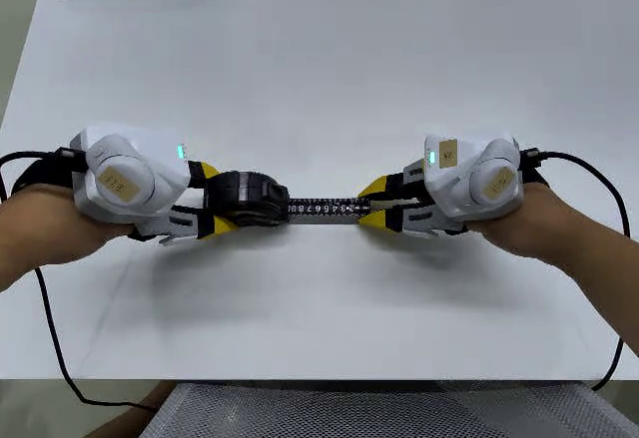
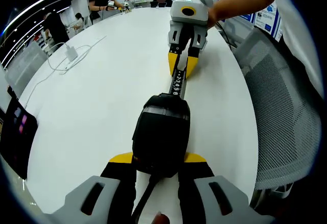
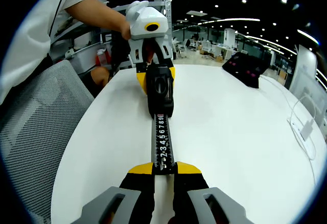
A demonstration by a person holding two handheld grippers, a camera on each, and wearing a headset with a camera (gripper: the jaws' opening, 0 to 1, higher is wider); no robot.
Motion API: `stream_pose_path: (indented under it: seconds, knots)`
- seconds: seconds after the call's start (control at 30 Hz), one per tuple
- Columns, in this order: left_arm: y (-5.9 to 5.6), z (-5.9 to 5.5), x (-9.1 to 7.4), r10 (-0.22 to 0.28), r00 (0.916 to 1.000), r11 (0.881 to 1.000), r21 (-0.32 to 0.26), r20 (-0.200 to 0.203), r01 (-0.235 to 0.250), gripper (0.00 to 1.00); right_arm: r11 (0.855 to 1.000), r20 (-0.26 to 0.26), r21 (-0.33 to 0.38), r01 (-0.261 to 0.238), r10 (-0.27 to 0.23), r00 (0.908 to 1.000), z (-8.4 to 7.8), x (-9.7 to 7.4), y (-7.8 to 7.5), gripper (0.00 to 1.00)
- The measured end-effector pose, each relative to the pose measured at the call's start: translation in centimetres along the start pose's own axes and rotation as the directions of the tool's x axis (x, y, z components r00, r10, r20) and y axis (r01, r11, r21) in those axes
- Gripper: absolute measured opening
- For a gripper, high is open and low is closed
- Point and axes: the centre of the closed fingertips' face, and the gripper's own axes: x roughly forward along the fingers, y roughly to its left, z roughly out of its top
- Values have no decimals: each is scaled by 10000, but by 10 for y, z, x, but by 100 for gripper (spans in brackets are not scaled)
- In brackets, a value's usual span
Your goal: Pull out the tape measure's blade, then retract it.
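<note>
The left tongs are closed partway on the tape measure. Their yellow-tipped jaws press the black case from both sides near its rear, as the left gripper view shows. The case fills the gap between them, and a dark strap hangs back from it between the jaws.

The right tongs are nearly shut and pinch the free end of the blade. In the right gripper view the two yellow tips meet over the blade's end, so the hook itself is hidden.

The blade runs straight and taut from the case to the right tongs, only a short length drawn out. The tape measure is held over the front middle of the white bench; I cannot tell whether the case touches it.

The blade is dark with white figures, which read 2 to 9 in the right gripper view. In the left gripper view 3, 4, 5 and 6 can be made out. No brand can be read on the case.

Each pair of tongs carries a tan sticker on its white body, with writing too small to read, and a small green light.
</note>
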Motion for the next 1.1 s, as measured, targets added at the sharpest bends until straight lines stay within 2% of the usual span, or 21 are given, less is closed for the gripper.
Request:
stream_pose_path:
  seconds: [0.37, 1.1]
  knots:
    - [-1, 0, 0, -30, 10000, 10000, 17, 26, 30, 26, 9999, -202, -154, 61, -64, 9998, -4, -10, -1, 9]
    - [-1, 0, 0, -34, 10000, 10000, 62, 25, 34, 26, 9996, -456, -9, 266, -266, 9986, -17, -25, 0, 9]
